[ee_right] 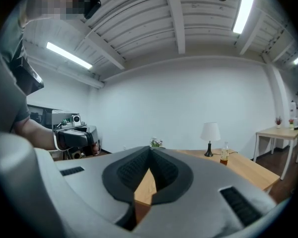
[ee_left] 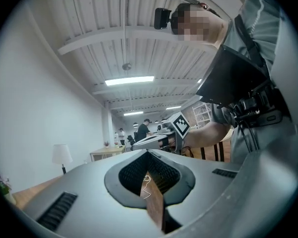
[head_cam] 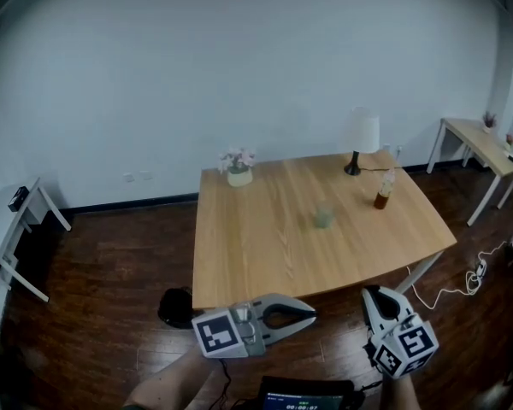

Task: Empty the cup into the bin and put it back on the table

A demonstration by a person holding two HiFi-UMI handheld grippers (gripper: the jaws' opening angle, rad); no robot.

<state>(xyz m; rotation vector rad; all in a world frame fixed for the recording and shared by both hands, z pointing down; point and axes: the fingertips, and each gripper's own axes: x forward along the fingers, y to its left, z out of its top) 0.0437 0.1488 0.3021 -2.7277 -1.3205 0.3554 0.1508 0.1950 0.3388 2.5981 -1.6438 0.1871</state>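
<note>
The left tongs (ee_left: 148, 155) are closed and empty, the right tongs (ee_left: 137, 144) beyond them.

Open-plan room: we see plain white wall (head_cam: 239, 67) behind light wooden table (head_cam: 256, 237), table lamp (head_cam: 362, 137) near its far right corner. Dark plank floor (head_cam: 111, 263) all around, white cable (head_cam: 451, 292) trailing at right. Second small table (head_cam: 483, 143) by right wall, white metal frame (head_cam: 53, 206) at left. Overhead, beamed ceiling (ee_right: 179, 24), strip light (ee_right: 244, 6) lit.

The table (head_cam: 256, 246) is pale wood-grained, the cup (head_cam: 324, 219) greenish, the floor (head_cam: 103, 289) dark.
</note>
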